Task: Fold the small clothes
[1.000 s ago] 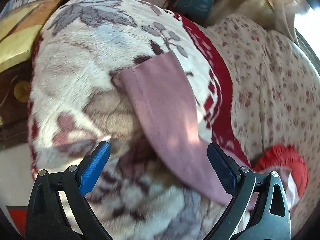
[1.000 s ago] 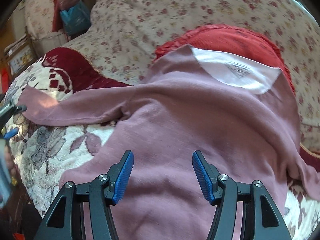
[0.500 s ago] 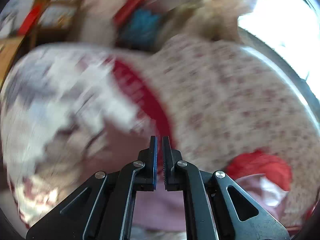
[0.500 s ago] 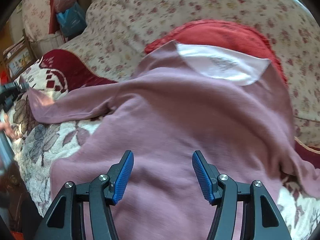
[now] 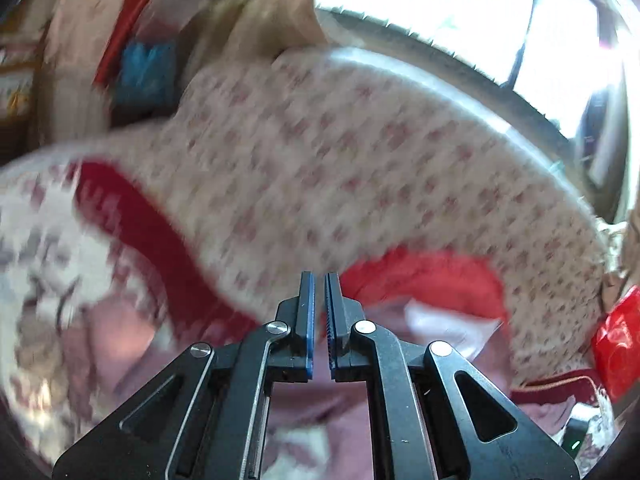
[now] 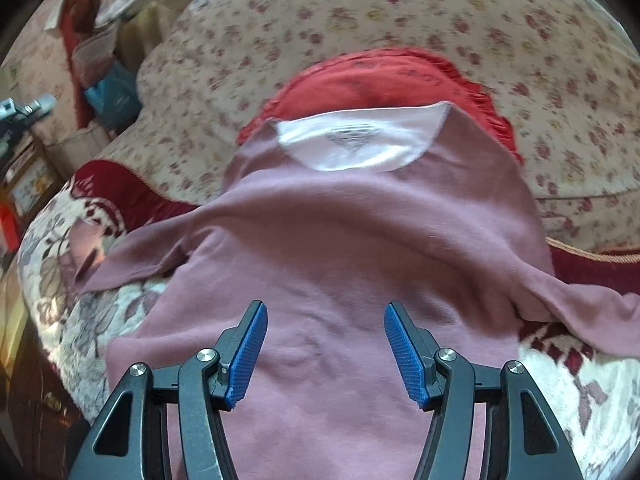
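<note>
Right wrist: right tongs [image 6: 325, 354] open above mauve shirt [image 6: 340, 248]; left tongs [image 5: 319, 320] closed, empty.

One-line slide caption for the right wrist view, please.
Open right gripper hovers over a mauve long-sleeved top spread flat on a floral blanket, its collar against a red cushion.

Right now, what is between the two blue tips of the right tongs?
In the right wrist view, the open right tongs have only the pink shirt showing between their tips, spread flat on the flowery blanket.
</note>
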Demonstrator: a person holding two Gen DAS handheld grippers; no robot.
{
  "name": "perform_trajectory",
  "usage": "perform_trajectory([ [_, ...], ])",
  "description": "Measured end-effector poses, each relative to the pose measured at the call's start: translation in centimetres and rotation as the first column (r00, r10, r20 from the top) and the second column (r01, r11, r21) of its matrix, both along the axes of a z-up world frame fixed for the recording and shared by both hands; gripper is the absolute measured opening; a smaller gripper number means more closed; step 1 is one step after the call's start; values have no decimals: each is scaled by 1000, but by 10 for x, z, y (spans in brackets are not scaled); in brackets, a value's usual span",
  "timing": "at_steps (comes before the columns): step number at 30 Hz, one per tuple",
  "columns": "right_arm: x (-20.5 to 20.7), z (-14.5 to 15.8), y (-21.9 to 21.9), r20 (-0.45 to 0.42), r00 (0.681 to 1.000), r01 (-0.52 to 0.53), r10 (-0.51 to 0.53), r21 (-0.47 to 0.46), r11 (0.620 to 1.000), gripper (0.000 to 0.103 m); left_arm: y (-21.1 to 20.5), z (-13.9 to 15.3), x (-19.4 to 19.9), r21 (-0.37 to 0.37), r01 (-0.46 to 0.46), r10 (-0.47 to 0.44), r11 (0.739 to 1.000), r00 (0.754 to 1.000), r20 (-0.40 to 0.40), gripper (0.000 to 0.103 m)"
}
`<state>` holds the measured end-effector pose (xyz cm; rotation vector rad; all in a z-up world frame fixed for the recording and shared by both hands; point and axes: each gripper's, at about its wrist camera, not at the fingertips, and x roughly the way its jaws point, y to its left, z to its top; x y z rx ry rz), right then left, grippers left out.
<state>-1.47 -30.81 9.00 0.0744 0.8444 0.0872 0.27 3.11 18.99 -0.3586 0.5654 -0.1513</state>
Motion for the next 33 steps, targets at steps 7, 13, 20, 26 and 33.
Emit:
perform_trajectory([
  [7,16,-20,35,-45,997,-69,69,15,998,59,79,-97,-21,81,-251,262,965,945,-196,66],
  [13,36,-28,67,-73,989,-123,126,42,991,59,99,-133,-11,160,-258,290,953,928,-234,66],
  [20,104,-15,161,-106,933,-298,343,304,905,59,106,-152,-10,145,-226,258,963,927,-271,66],
  [26,177,-37,278,-131,849,-403,511,463,789,59,119,-170,-6,96,-231,250,968,914,-320,66],
  [33,233,-90,347,-250,835,-318,490,508,800,59,119,-180,4,47,-213,216,976,921,-325,67],
])
